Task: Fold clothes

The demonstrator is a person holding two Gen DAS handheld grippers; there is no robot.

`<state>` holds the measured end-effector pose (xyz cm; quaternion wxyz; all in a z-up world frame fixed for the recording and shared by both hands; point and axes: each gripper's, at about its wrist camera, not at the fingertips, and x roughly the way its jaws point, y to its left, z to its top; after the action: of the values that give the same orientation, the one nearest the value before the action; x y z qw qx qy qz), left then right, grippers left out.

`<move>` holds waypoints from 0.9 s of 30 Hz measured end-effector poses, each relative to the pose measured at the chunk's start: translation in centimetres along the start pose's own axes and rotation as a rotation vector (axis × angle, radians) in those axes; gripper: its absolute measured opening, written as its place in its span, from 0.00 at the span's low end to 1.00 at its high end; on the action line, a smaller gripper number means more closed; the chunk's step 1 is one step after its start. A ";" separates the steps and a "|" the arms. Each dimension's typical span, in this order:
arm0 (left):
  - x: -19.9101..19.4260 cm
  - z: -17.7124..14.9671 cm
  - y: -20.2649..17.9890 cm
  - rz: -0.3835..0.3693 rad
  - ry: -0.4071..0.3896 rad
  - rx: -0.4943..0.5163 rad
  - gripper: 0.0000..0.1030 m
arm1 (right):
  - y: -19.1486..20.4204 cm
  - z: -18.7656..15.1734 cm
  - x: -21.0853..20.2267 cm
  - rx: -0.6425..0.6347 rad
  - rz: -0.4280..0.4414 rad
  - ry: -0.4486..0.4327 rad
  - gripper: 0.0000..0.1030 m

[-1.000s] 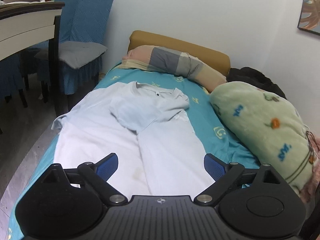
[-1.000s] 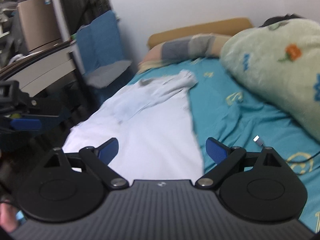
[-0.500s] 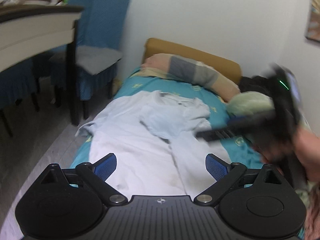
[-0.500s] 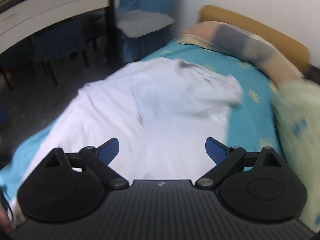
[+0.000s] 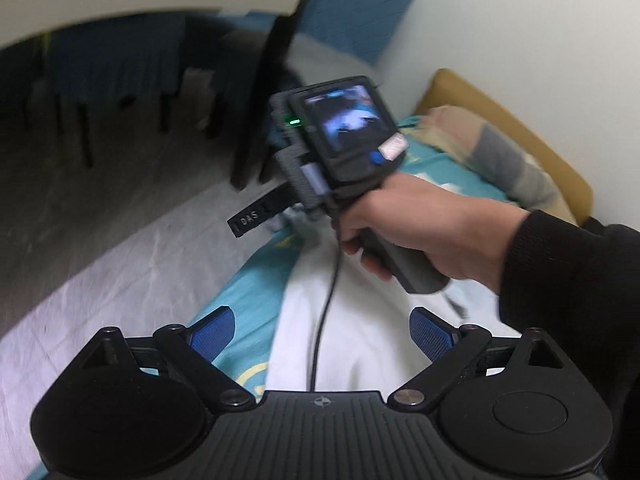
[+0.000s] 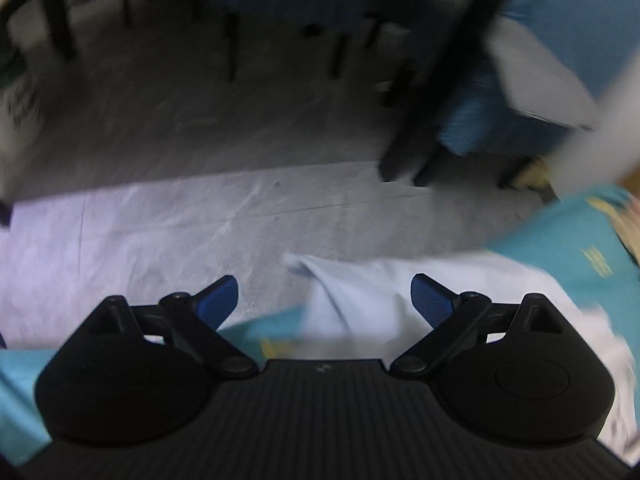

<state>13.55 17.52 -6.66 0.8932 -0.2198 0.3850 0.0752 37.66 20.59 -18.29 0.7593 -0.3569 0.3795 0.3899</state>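
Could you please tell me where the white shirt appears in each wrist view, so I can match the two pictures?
Left wrist view: the white shirt lies bottom centre on the bed, between the open blue fingers, below the right hand.
Right wrist view: it spreads from bottom centre to the right edge, blurred.
Shared landmark: the teal bedsheet beside the shirt.

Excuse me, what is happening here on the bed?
A person holds a gripper in each hand over a white shirt that lies on a bed with a teal sheet. The right gripper reaches across toward the shirt's edge at the side of the bed near the floor. The left gripper hovers above the shirt. Both are open and hold nothing, so no fold is being made yet.
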 end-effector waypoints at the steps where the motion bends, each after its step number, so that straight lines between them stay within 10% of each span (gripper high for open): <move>1: 0.4 0.0 0.2 0.005 0.007 -0.011 0.93 | 0.4 0.3 1.4 -0.022 -0.009 0.021 0.80; 4: 1.2 0.1 0.7 0.014 0.025 -0.040 0.93 | 0.4 0.3 4.1 -0.031 -0.065 0.083 0.50; 6: 1.3 0.1 0.8 0.011 0.028 -0.052 0.92 | 0.2 0.2 4.1 -0.021 -0.107 0.070 0.11; 13: -0.2 -0.8 0.2 0.005 -0.032 -0.010 0.92 | -4.7 -2.9 -7.5 0.267 -0.282 -0.355 0.10; 18: -1.1 -1.3 -1.3 -0.020 -0.065 0.032 0.92 | -9.6 -12.1 -15.4 0.654 -0.489 -0.606 0.10; 27: 0.4 -2.4 -4.0 -0.041 -0.014 0.120 0.92 | -14.9 -28.5 -13.7 1.156 -0.627 -0.422 0.17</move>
<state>13.51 12.86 -7.08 0.9087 -0.1732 0.3782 0.0350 36.40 -14.24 -15.97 0.9622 0.0961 0.2496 -0.0518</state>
